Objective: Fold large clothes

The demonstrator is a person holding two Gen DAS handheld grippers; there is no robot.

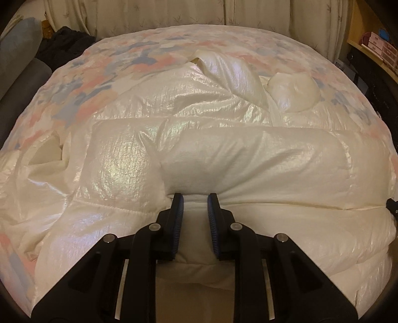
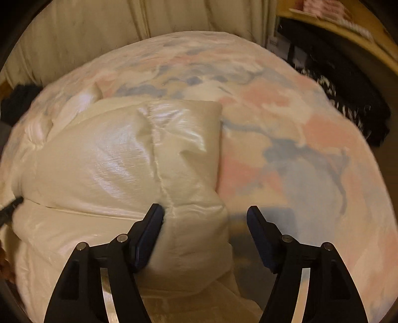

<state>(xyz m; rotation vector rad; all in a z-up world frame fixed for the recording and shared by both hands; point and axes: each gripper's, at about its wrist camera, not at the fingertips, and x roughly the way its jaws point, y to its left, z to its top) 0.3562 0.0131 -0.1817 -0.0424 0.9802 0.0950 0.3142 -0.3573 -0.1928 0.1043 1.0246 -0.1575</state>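
Room: cream curtains (image 1: 159, 15) behind the bed, wooden shelf (image 1: 358, 42) at one side, dark clothes heap (image 1: 62, 42) at the other.
Bed: floral pink-and-blue bedspread (image 2: 311, 154) covers it, carries the garment.
Garment: cream shiny puffer jacket (image 1: 223, 154), laid flat across the near half of the bed, partly folded; a padded panel lies across its middle, one sleeve (image 1: 223, 74) lies loose toward the far side.
Step (judged): laying the near hem fold over the body, release under way.
How to do it well: keep the pinched side down until the fold lies flat, press air out of the padding, line up the edges before letting go; slick fabric will likely spring back.
Left tongs (image 1: 195, 198): pointing steeply down at the near hem, narrow gap, pinching a ridge of jacket fabric.
Right tongs (image 2: 205, 211): also steeply down, over the jacket's right corner; spread wide, one finger against the fabric, the other clear over the bedspread, gripping nothing. View is motion-blurred.
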